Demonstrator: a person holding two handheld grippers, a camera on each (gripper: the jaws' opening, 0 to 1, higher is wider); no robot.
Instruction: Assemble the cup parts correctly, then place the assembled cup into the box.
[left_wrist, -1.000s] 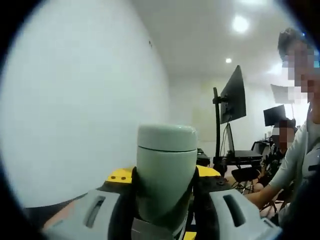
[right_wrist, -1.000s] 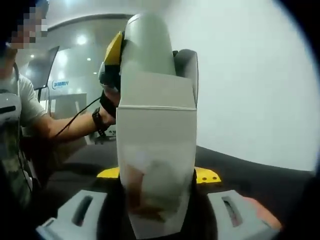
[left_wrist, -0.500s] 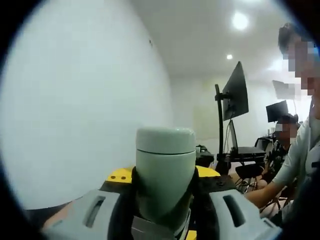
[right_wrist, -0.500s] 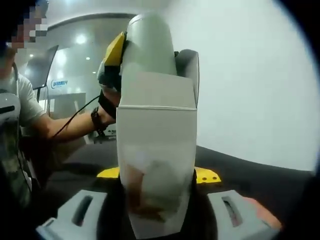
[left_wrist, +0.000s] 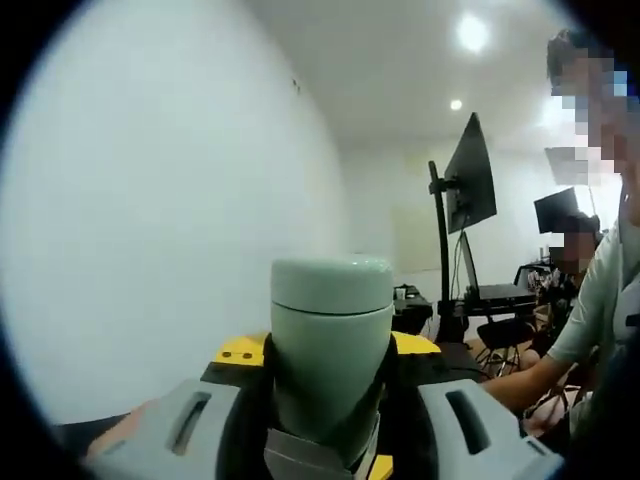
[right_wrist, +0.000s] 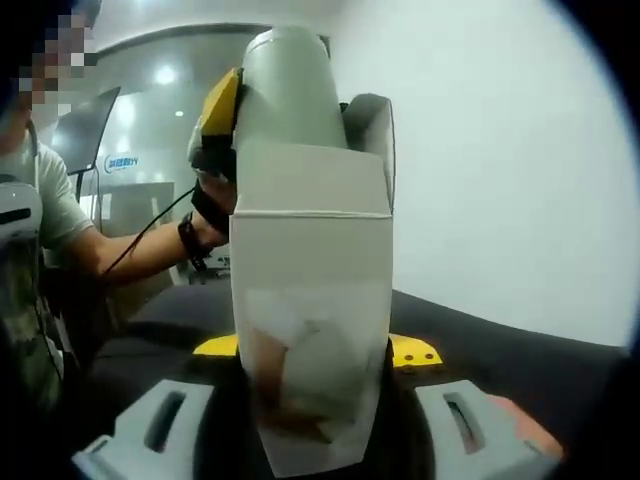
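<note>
Above the white box (right_wrist: 312, 330) clamped in the right gripper (right_wrist: 310, 425), the left gripper (left_wrist: 325, 425) grips the pale-green lidded cup (left_wrist: 330, 345); misalignment risks snagging the box's rim.

My left hand-held gripper (left_wrist: 325, 440) has two pale grey moulded jaws, each with a dark oblong slot cut into its upper face. Behind them sits a black body capped by a yellow plate bearing small dark screw holes. My right hand-held gripper (right_wrist: 315, 430) is built the same way: grey slotted jaws, black middle, and a yellow plate with small holes. In the right gripper view my other gripper shows a grey shell with a yellow side panel. I wear a light grey short-sleeved shirt (right_wrist: 55, 215), a dark band (right_wrist: 190, 240) on my wrist, and a thin black cable (right_wrist: 145, 235) runs along my forearm.
</note>
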